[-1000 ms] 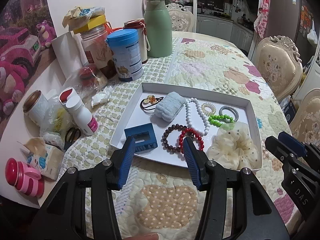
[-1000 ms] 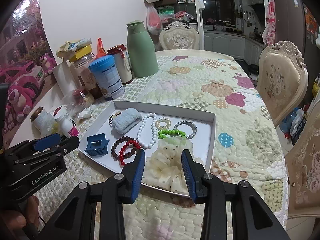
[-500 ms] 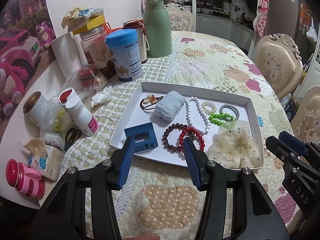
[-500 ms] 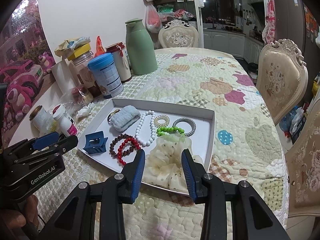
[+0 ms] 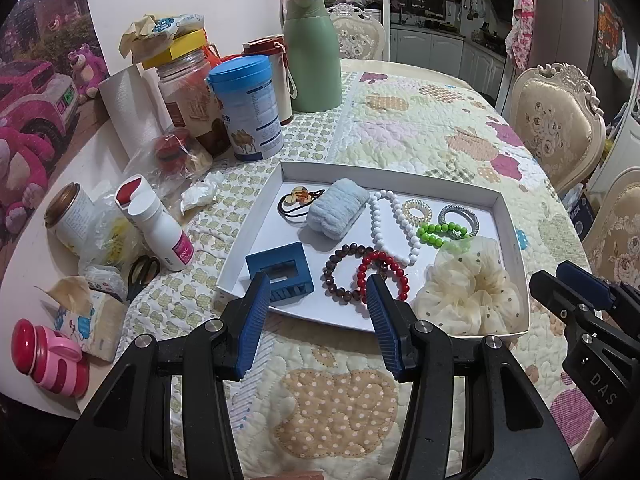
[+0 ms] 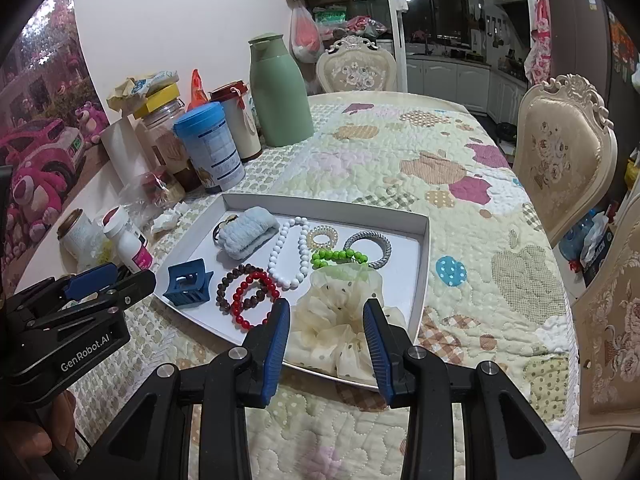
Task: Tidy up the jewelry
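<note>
Barely any change from a second ago. Left tool (image 5: 316,294) still released, empty, hovering at the near edge of the white tray (image 5: 256,240), blue hair claw (image 5: 280,270) and red bead bracelet (image 5: 382,276) just beyond its tips. Right tool (image 6: 326,322) likewise released, holding nothing, now slightly closer over the cream scrunchie (image 6: 338,332) on the quilted worktop (image 6: 460,184).

A green thermos (image 5: 313,50) is seen far on the quilted tablecloth (image 5: 420,128); a blue-lidded tin (image 5: 249,108), white bottle (image 5: 160,228) and scissors (image 5: 142,274) are grouped left.
</note>
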Tool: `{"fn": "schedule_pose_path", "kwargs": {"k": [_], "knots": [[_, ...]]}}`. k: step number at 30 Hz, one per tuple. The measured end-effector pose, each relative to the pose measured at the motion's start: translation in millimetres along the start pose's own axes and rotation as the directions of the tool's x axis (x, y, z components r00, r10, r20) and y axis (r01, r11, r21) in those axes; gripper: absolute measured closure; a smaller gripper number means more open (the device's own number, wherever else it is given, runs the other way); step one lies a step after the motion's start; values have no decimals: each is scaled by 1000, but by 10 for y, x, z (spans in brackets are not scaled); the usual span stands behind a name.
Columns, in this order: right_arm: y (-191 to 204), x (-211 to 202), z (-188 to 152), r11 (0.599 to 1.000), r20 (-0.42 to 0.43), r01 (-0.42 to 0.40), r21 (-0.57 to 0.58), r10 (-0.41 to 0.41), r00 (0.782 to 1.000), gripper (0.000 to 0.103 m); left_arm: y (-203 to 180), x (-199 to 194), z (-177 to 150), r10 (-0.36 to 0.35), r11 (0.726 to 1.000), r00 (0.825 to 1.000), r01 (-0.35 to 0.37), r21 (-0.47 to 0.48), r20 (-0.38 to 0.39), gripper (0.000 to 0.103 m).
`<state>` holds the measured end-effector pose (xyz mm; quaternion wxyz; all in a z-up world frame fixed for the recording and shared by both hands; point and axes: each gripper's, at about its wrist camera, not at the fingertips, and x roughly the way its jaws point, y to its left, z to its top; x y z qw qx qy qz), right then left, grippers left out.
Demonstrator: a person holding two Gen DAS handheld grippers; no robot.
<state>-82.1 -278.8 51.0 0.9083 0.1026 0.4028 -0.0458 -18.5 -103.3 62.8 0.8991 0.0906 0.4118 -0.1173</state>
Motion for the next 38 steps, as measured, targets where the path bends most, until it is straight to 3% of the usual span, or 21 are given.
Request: {"fn": "schedule_pose_path", "kwargs": {"k": [38], "knots": [[-101, 82, -75, 1000, -28, 1, 11, 0, 1000, 66, -24, 107, -68, -16, 1000, 1000, 16, 19, -14, 54]]}}
